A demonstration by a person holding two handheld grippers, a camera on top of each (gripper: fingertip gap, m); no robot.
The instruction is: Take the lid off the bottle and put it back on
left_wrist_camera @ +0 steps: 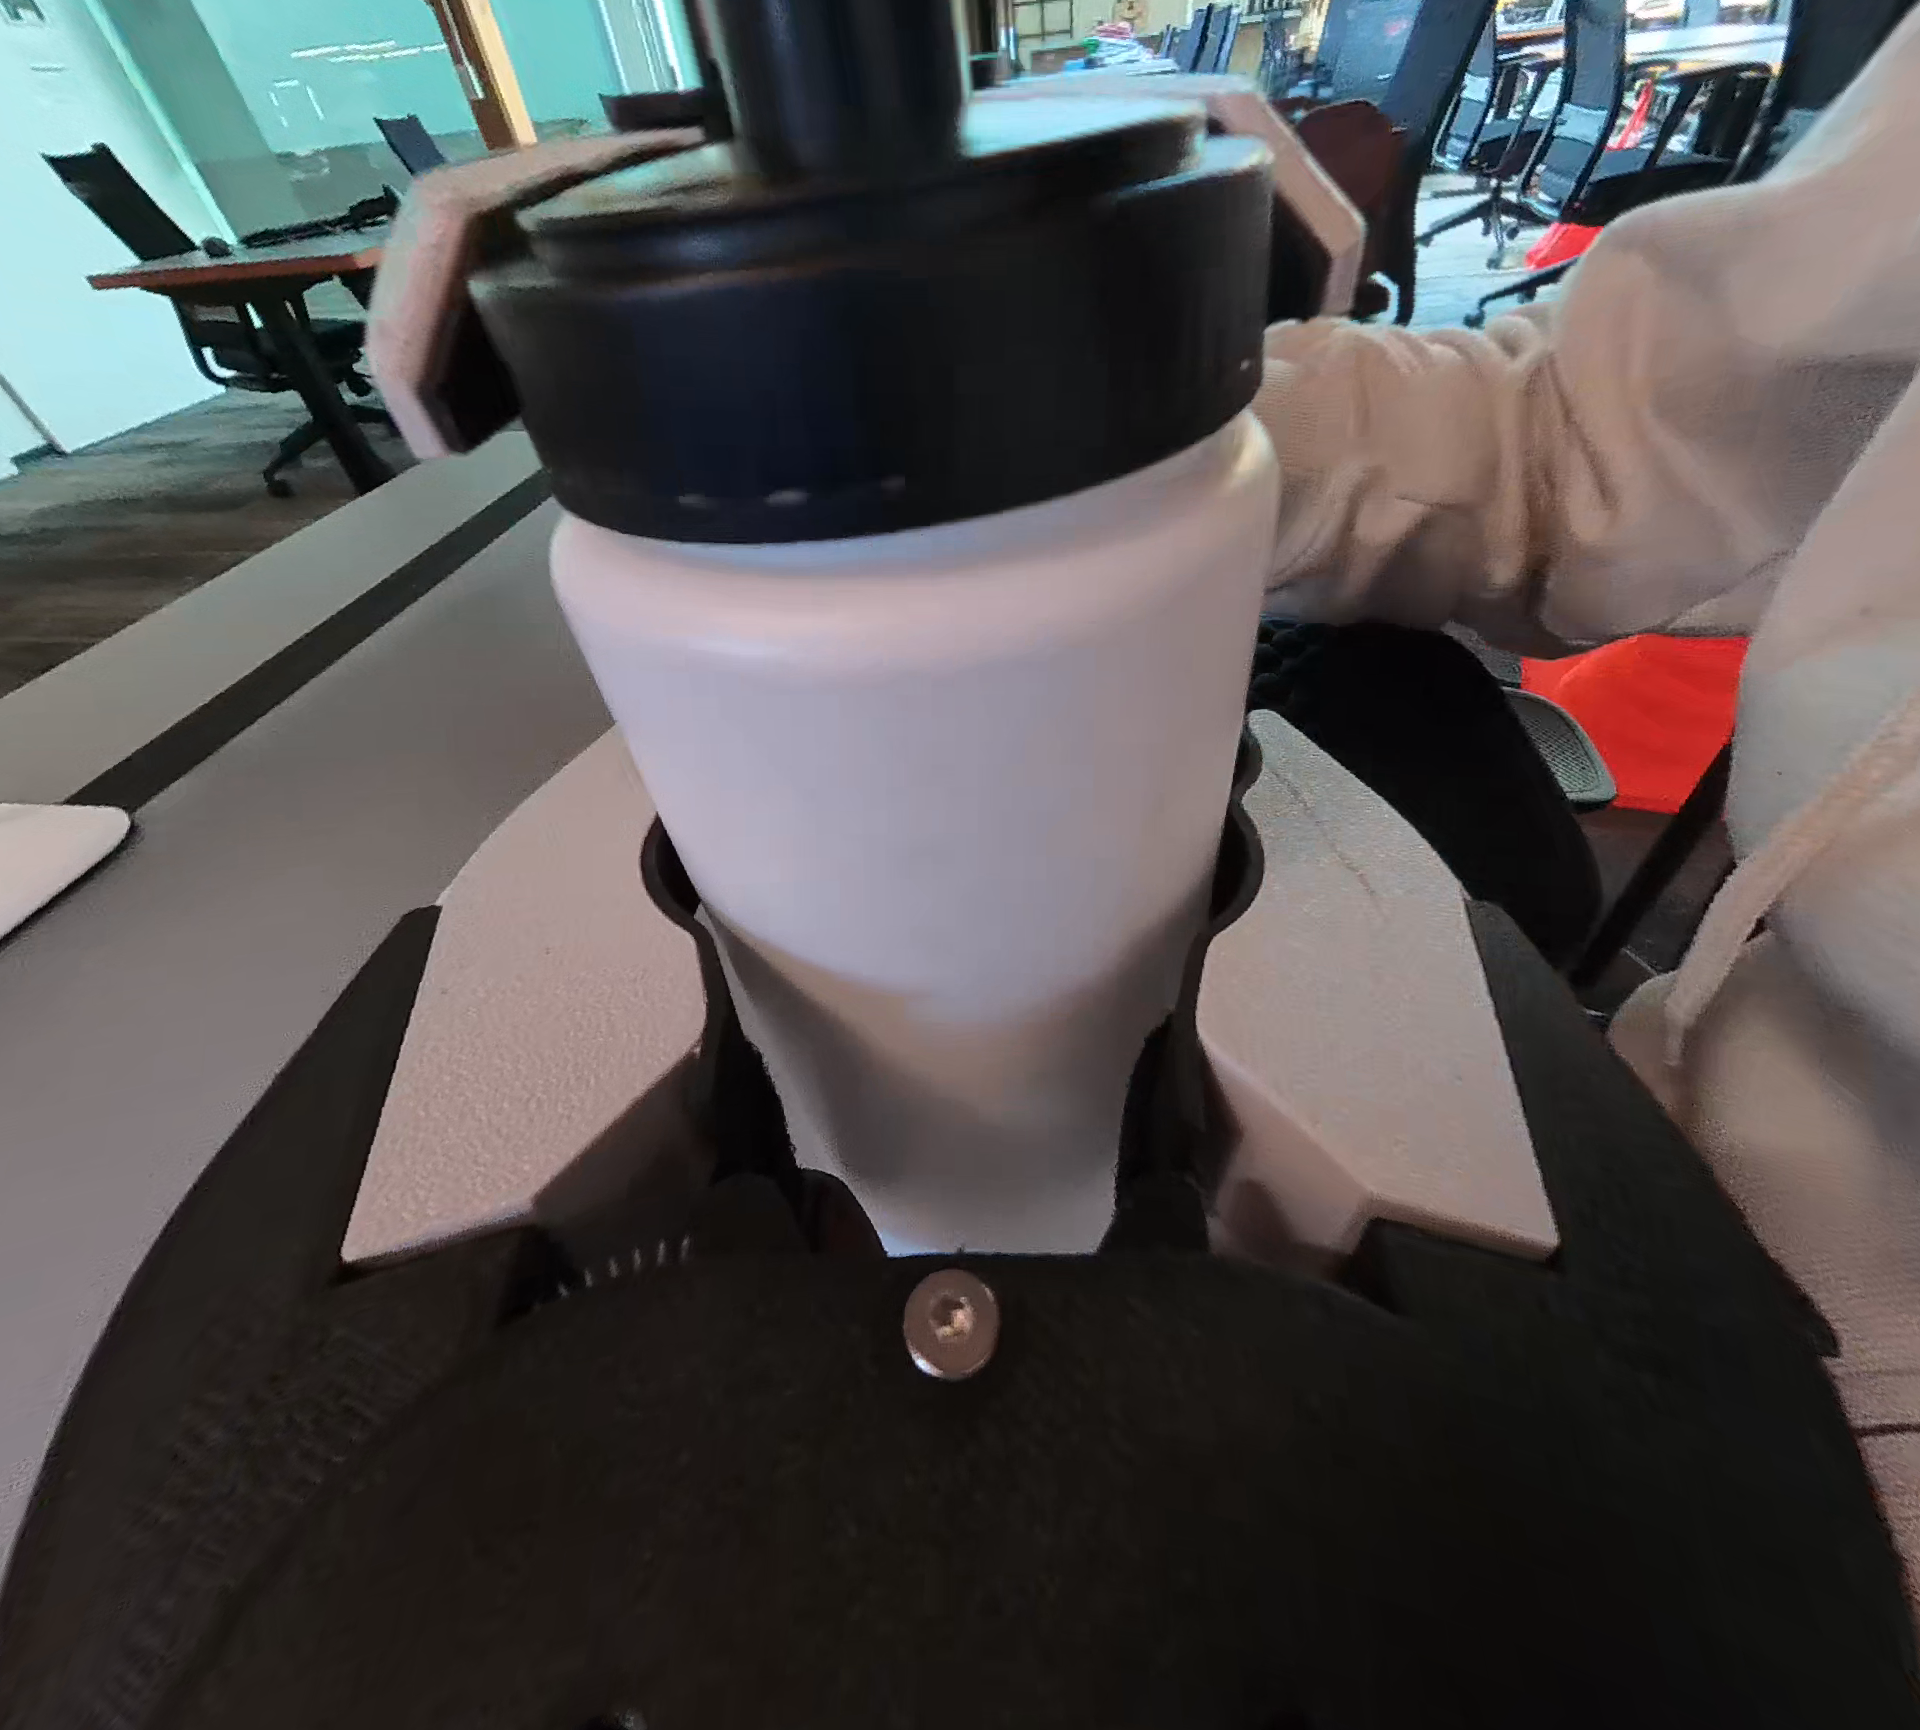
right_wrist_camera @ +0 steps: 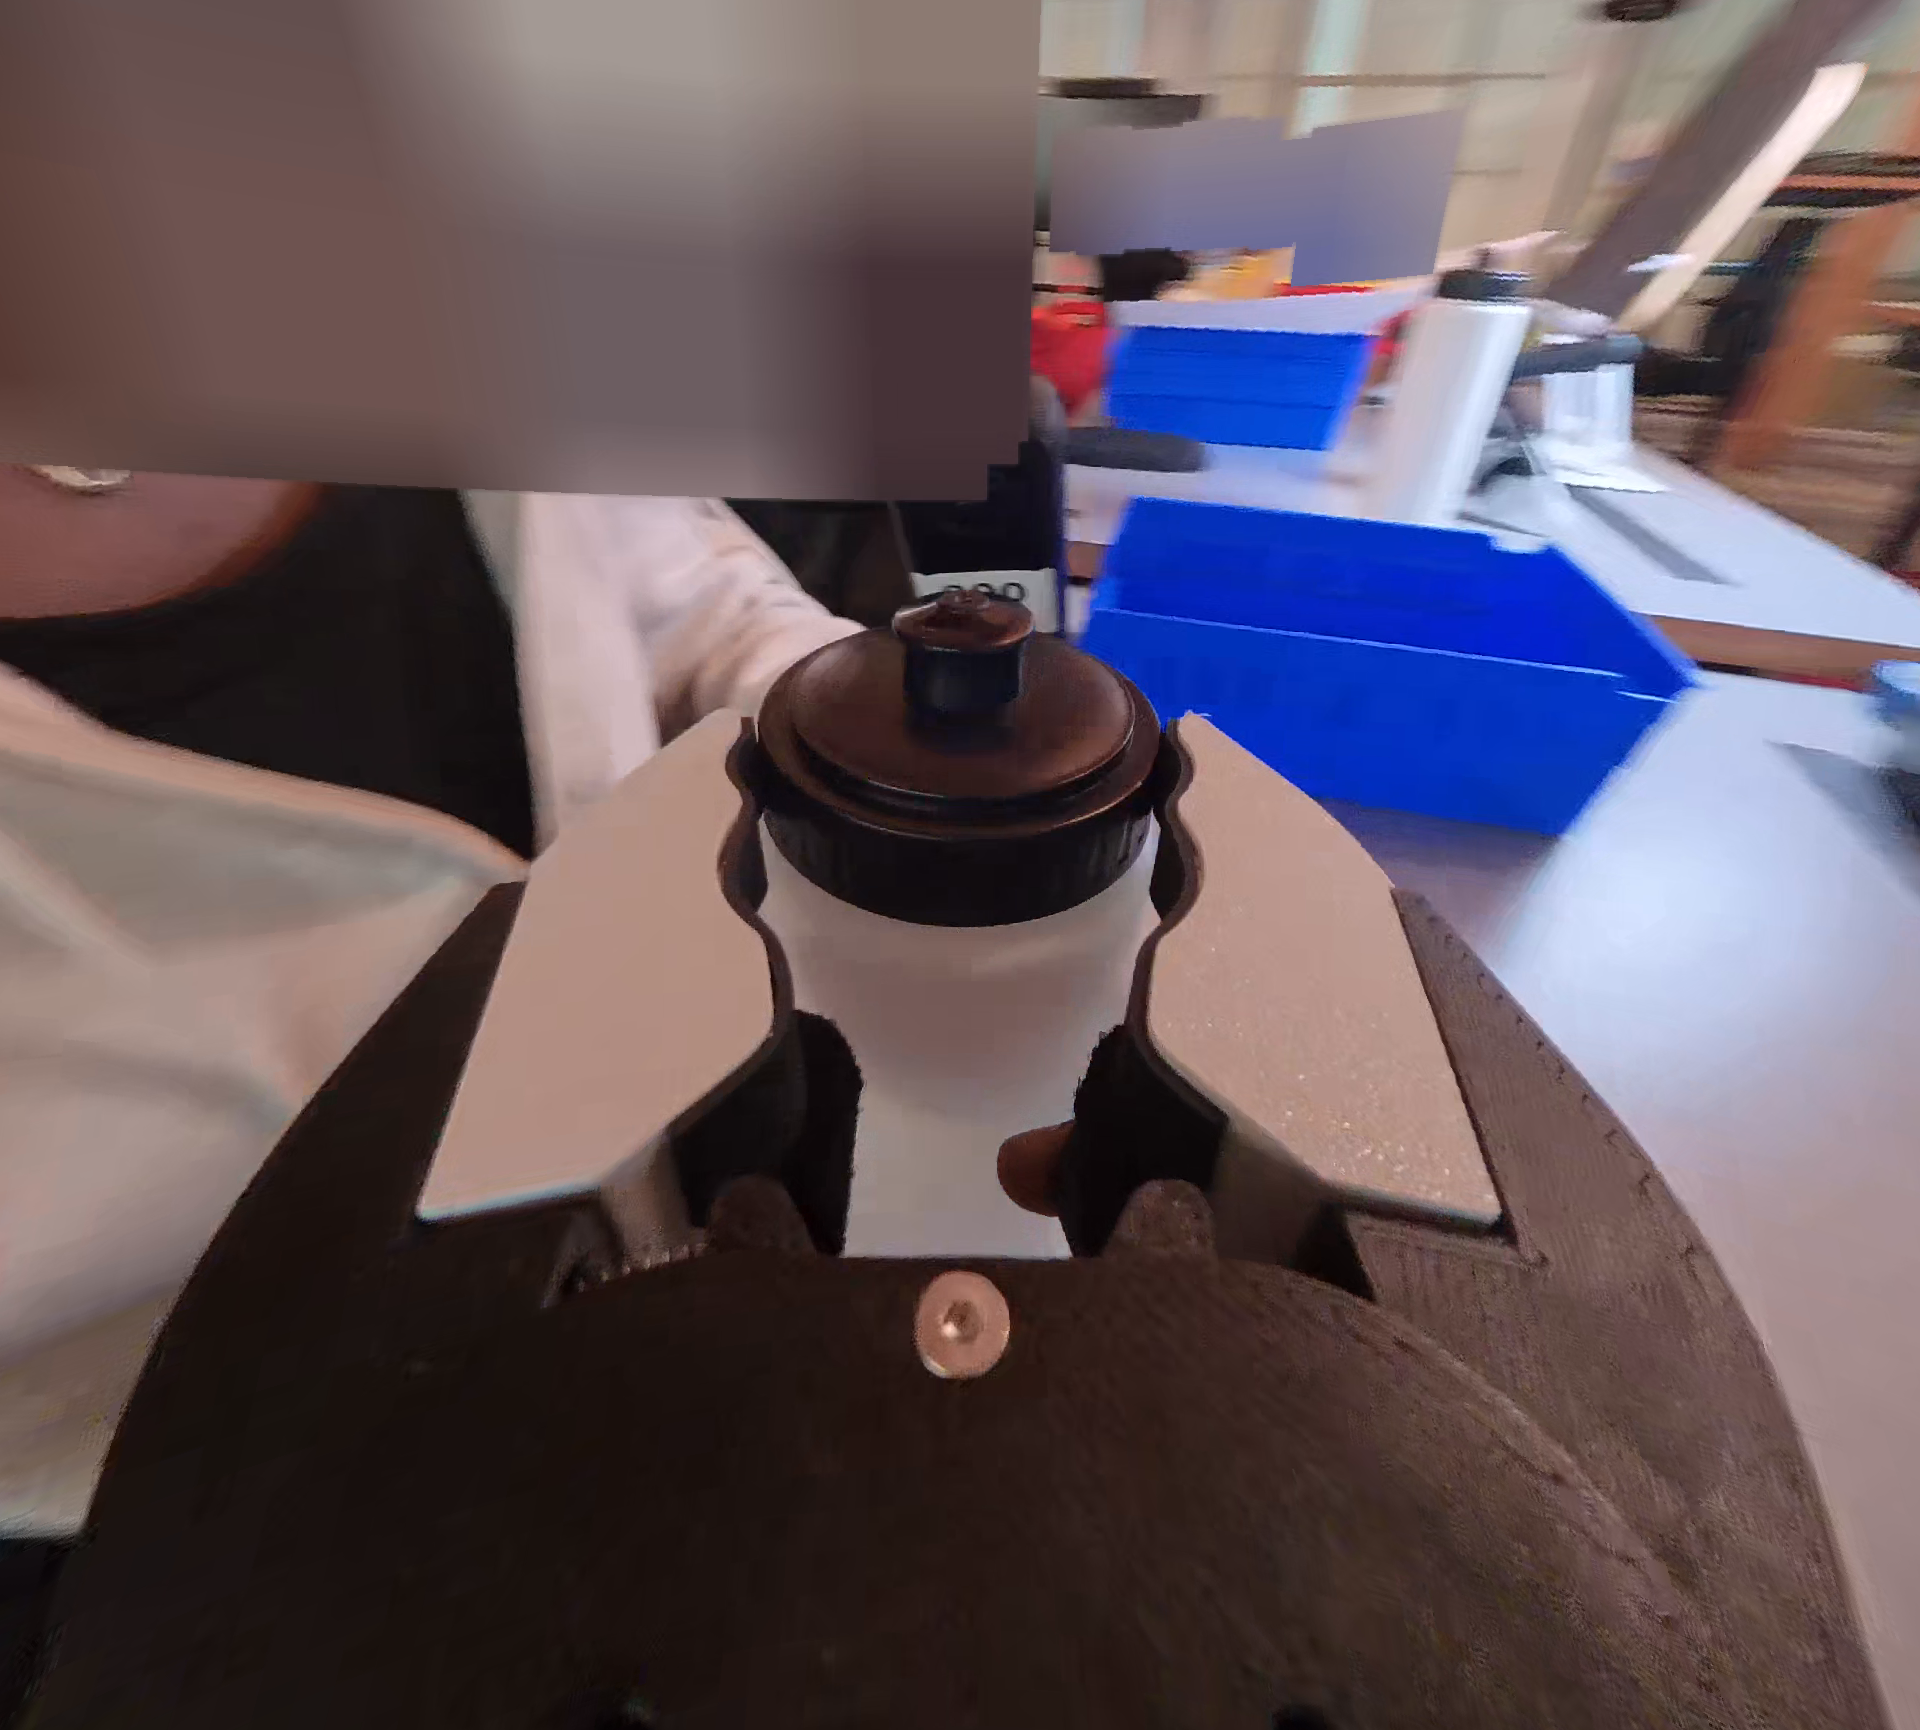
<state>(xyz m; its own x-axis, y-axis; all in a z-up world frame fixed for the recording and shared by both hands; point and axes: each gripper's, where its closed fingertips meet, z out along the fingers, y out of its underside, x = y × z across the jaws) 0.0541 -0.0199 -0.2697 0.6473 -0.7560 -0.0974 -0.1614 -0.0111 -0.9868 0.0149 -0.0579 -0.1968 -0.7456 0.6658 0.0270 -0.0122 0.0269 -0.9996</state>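
Note:
A white bottle (left_wrist_camera: 935, 797) with a black screw lid (left_wrist_camera: 873, 371) and a black spout (left_wrist_camera: 831, 49) stands upright above the grey table (left_wrist_camera: 260, 901). My left gripper (left_wrist_camera: 951, 849) is shut on the bottle's body, one finger on each side. My right gripper (left_wrist_camera: 873, 278) is shut on the lid, its fingers (left_wrist_camera: 426, 309) pressed against the lid's rim. In the right wrist view the right gripper (right_wrist_camera: 956, 745) clasps the lid (right_wrist_camera: 956, 807) on the bottle (right_wrist_camera: 956, 1026). The lid sits on the bottle's neck. The view is blurred by motion.
A person's pale sleeve (left_wrist_camera: 1558, 454) reaches in from the right. Blue bins (right_wrist_camera: 1351, 714) stand on the table behind the bottle. A white flat thing (left_wrist_camera: 52, 849) lies at the left edge. Office chairs (left_wrist_camera: 1455, 70) and desks stand farther back. About 8 cm separates my left fingertips from my right.

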